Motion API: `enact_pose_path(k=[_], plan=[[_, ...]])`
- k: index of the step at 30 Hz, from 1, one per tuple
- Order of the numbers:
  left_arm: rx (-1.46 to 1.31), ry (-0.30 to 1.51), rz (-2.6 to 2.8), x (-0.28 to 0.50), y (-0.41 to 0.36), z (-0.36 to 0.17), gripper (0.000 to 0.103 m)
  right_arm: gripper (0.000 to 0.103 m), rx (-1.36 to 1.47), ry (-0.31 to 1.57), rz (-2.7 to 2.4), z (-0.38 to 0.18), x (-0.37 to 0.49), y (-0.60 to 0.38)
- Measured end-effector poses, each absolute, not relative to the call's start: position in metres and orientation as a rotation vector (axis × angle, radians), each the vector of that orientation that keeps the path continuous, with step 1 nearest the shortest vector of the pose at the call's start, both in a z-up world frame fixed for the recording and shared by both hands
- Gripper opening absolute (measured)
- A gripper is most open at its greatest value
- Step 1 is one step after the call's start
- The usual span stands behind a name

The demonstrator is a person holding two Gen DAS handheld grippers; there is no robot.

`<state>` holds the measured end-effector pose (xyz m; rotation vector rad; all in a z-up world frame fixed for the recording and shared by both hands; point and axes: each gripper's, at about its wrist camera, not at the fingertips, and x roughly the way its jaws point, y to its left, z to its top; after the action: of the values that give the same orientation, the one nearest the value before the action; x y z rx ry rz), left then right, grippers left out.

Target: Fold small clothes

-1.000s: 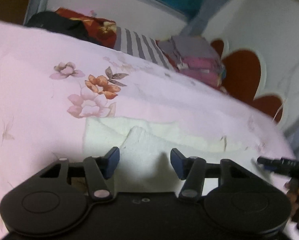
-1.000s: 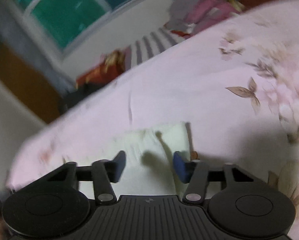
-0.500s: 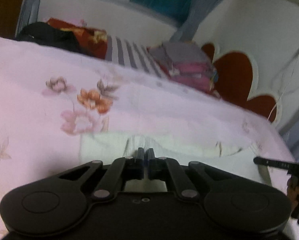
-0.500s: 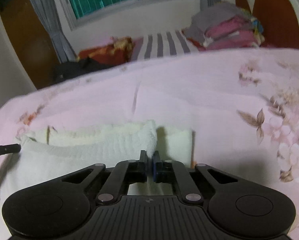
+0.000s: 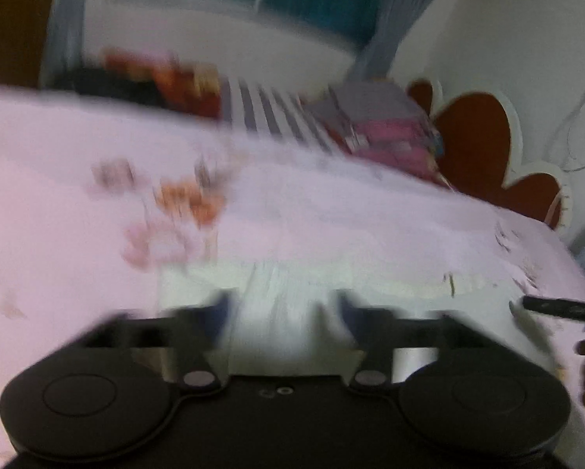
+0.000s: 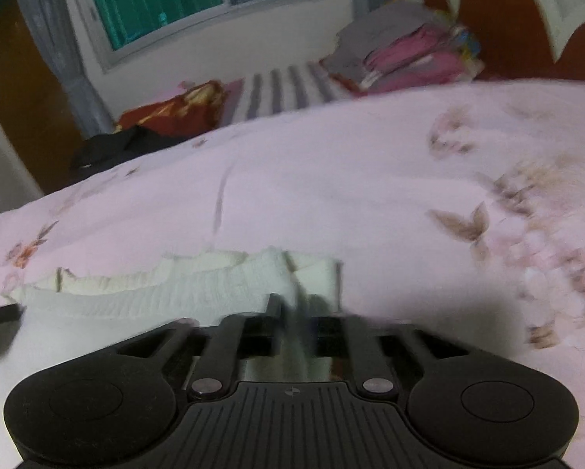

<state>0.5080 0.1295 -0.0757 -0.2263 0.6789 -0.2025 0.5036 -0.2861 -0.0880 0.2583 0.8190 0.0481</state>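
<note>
Cream garment lies on the pink bedspread beneath both opening tongs, ungripped.

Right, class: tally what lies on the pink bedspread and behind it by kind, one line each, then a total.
White garment: 1
Pile of folded clothes: 1
Striped cloth: 1
Red floral cloth: 1
Black cloth: 1
Total: 5
</note>
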Motion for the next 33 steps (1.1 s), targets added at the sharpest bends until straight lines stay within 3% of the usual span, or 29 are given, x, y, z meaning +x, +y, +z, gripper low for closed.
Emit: enact_pose_path(k=[1,3,5,6,7,12,19,22,26,33], plan=[[-0.2,0.647,-0.205,0.501,0.119,-0.07,0.09,0.07,0.227,0.765,0.027,-0.081,0.495,-0.281],[-0.125,0.666,-0.272,0.496,0.086,-0.065,0.081,0.07,0.204,0.71,0.102,-0.072,0.483,-0.266],[-0.086,0.723,-0.369,0.496,0.053,-0.072,0.059,0.061,0.179,0.727,0.211,-0.07,0.48,-0.238],[-0.073,0.751,-0.404,0.496,0.039,-0.076,0.054,0.047,0.141,0.741,0.27,-0.071,0.48,-0.221],[-0.061,0.772,-0.421,0.495,0.028,-0.082,0.052,0.04,0.108,0.76,0.316,-0.074,0.479,-0.204],[-0.054,0.768,-0.388,0.49,0.035,-0.092,0.059,0.038,-0.006,0.797,0.401,-0.088,0.475,-0.17],[-0.102,0.782,-0.246,0.5,0.08,-0.092,0.061,0.038,0.037,0.82,-0.016,-0.098,0.494,-0.251],[-0.098,0.742,-0.225,0.487,0.067,-0.075,0.088,0.038,0.059,0.793,0.005,-0.082,0.484,-0.249],[-0.04,0.706,-0.313,0.457,0.03,-0.065,0.08,0.038,0.074,0.756,0.195,-0.067,0.451,-0.218],[0.037,0.766,-0.304,0.442,0.016,-0.095,0.084,0.038,0.034,0.817,0.345,-0.083,0.424,-0.183]])
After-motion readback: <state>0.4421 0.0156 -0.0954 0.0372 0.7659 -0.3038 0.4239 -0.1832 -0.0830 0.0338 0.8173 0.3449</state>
